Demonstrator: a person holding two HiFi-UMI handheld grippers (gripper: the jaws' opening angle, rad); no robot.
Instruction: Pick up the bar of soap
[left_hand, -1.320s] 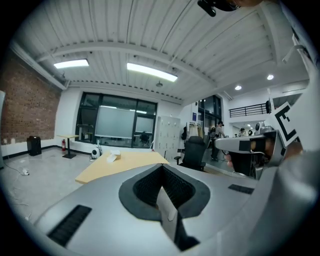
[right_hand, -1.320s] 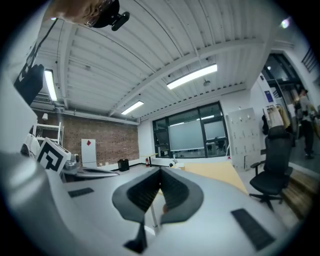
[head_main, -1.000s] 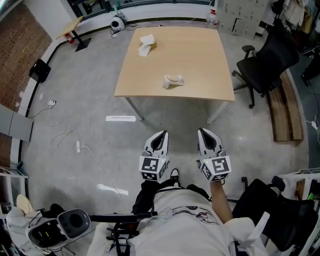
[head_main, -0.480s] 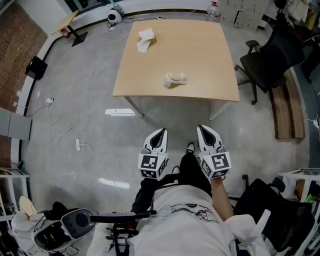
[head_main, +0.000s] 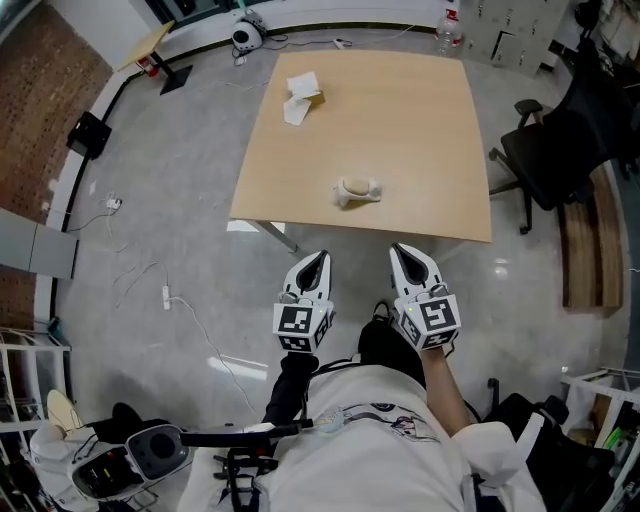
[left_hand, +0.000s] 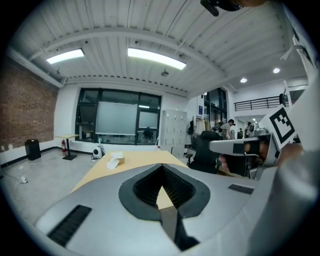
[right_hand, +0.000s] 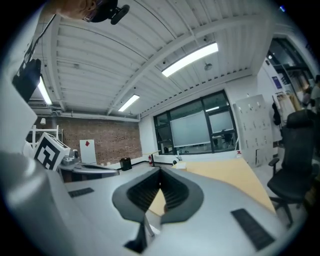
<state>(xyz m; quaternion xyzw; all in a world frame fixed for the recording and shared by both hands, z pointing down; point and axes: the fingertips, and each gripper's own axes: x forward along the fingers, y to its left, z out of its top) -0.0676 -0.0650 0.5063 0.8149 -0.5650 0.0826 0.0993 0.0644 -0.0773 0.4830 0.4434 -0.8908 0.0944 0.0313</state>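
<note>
Person stands short of table (head_main: 410, 130). Left gripper (head_main: 319, 258) and right gripper (head_main: 399, 252) held at waist, both clenched, nothing between jaws. Ahead, bar of soap (head_main: 356, 187) lies near table's near edge, well apart from grippers. Likely light, hard, slick: pinch across narrow sides. White box (head_main: 301, 86) far left.

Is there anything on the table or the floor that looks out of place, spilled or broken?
Nothing looks spilled or broken. The table holds a pale lump near its front edge and white paper items toward its far left corner. Loose cables trail across the floor left of it.
</note>
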